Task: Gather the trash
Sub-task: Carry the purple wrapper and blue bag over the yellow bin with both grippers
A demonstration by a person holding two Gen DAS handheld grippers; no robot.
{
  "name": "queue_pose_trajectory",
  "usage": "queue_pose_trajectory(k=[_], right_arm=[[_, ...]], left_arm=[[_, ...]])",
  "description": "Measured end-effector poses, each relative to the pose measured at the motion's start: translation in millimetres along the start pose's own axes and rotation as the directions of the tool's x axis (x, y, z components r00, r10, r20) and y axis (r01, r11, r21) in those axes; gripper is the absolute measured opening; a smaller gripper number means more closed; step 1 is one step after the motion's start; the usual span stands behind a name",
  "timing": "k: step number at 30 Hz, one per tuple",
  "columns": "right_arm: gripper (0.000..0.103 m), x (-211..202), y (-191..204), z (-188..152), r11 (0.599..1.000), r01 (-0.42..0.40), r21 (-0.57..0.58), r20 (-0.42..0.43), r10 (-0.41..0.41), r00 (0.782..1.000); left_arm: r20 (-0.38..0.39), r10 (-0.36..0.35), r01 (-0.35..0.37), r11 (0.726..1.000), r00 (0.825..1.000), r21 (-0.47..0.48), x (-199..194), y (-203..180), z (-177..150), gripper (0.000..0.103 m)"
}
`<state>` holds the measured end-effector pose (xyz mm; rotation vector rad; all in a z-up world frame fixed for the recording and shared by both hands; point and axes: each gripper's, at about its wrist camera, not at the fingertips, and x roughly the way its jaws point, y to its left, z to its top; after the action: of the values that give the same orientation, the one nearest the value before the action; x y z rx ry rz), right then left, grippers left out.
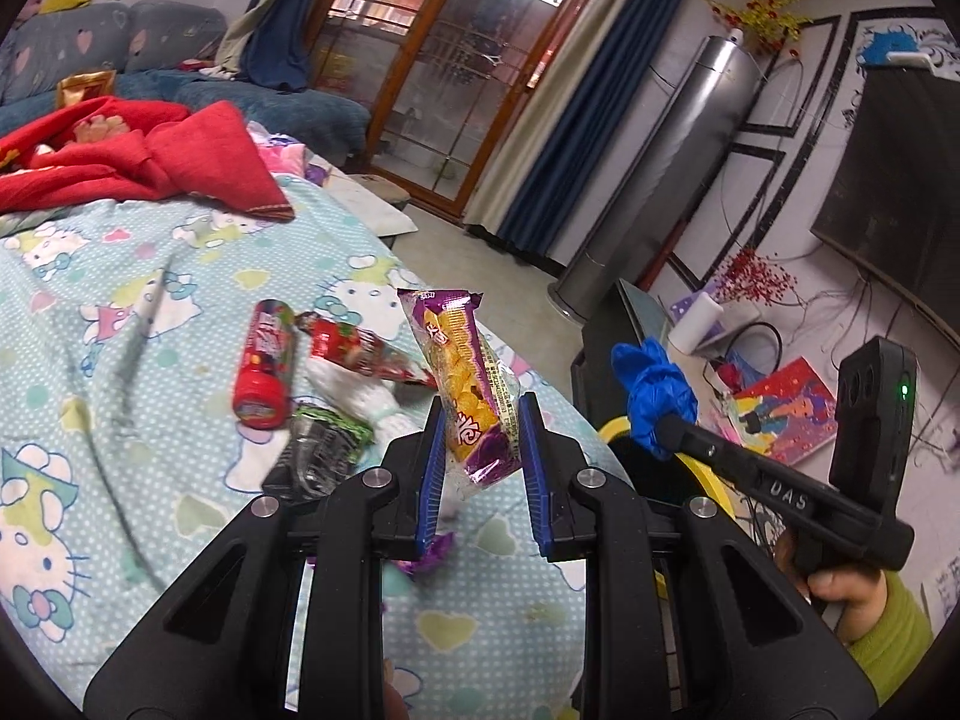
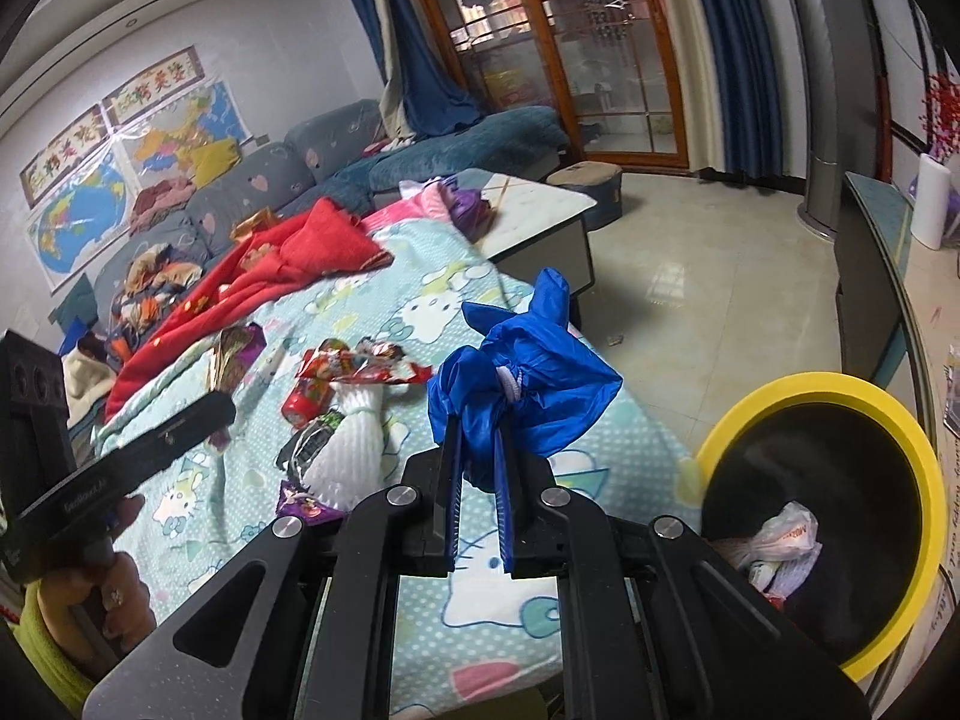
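Observation:
My left gripper (image 1: 482, 414) is shut on a purple and yellow snack packet (image 1: 465, 384), held upright above the bed. My right gripper (image 2: 478, 423) is shut on a crumpled blue plastic bag (image 2: 528, 378); in the left wrist view the same blue bag (image 1: 654, 399) hangs from its tip at the right. A yellow-rimmed black bin (image 2: 888, 420) with white rubbish inside stands beside the bed, right of the right gripper. Loose trash lies on the cartoon-cat bedsheet (image 1: 120, 312): a red can (image 1: 265, 371), a red wrapper (image 1: 366, 354), a white netted wad (image 2: 351, 438), a dark crushed wrapper (image 1: 321, 450).
A red blanket (image 1: 150, 156) lies across the far part of the bed. A blue sofa (image 2: 468, 138) and a white table (image 2: 540, 210) stand beyond it. A low TV cabinet (image 2: 882, 276) with clutter lines the right wall. A person's hand in a green sleeve (image 1: 882, 618) holds the right gripper.

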<state>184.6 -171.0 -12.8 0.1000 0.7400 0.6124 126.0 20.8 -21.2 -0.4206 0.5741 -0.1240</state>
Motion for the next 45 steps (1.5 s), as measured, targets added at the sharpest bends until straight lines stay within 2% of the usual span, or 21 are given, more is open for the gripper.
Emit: queue_pose_trajectory(k=[18,32,41,45], right_arm=[[0.010,-26.5,-44.2,3.1,0.991,0.081,0.107,0.079,-0.089,0.993],[0.010,-45.4,-88.8,-1.7,0.973,0.110,0.204,0.090,-0.131,0.987],[0.010,-54.0,-118.1,-6.6,0.954,0.146,0.261,0.084,-0.173,0.981],[0.010,-55.7,-132.4,-9.4,0.945,0.165,0.284,0.073,-0.193,0.979]], left_arm=[[-0.059,-0.062,0.069,0.988,0.996,0.136,20.5,-57.3,-19.0,0.017],[-0.117,-0.105,0.131,0.959,0.988,0.251,48.4,-106.9,-31.1,0.017],[-0.159,-0.115,0.157,0.946,0.981,0.283,65.7,-127.3,-40.3,0.017],[-0.178,-0.124,0.176,0.932,0.976,0.316,74.0,-139.4,-47.0,0.017]])
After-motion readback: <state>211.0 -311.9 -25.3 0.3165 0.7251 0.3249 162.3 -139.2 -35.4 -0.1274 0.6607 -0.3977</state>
